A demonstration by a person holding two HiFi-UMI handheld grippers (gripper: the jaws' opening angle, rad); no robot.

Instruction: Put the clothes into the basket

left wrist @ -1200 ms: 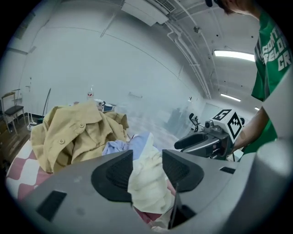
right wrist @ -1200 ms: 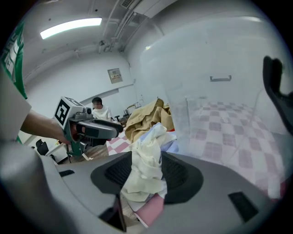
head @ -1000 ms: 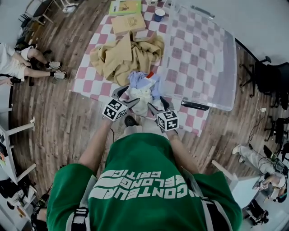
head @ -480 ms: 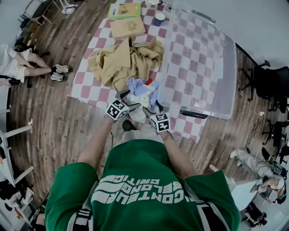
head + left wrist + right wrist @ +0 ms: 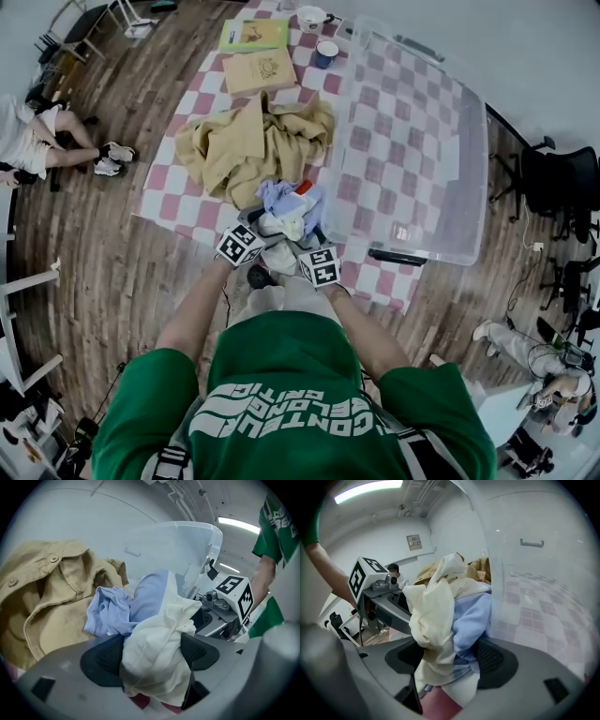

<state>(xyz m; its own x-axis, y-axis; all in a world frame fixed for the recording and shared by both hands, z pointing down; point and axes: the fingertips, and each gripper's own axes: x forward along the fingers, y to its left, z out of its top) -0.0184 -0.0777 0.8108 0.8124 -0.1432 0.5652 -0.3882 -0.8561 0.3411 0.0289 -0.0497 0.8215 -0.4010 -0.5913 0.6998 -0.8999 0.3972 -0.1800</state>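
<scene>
Both grippers have dropped down into the small heap of clothes since a second ago, and their jaws have just been opening. The left gripper [image 5: 151, 656] has its jaws spread wide. A cream cloth [image 5: 157, 634] is bunched up between them, but it is not squeezed. The right gripper [image 5: 453, 659] is spread too, with cream cloth and a blue cloth [image 5: 473, 620] standing between its jaws.

Counting things, I see two grippers, one clear basket [image 5: 473, 178], one checked mat [image 5: 173, 183] and two heaps of clothes. The tan heap [image 5: 246, 141] lies in the upper middle of the head view. The small heap [image 5: 286, 199] is blue and cream with a bit of red. It sits just below the tan one, right beside the basket's left wall. Both heaps lie on the mat, outside the basket.

At the top of the mat there are two books, a green book [image 5: 253, 35] and a brown book [image 5: 261, 69]. There is also one blue cup [image 5: 326, 53] and one white bowl [image 5: 309, 17].

Only the head view shows the whole mat and the basket from above. Only the left gripper view shows the two buttons [image 5: 54, 558] on the tan clothes. Only the right gripper view shows the ceiling light [image 5: 368, 490] and a small wall box [image 5: 414, 541].
</scene>
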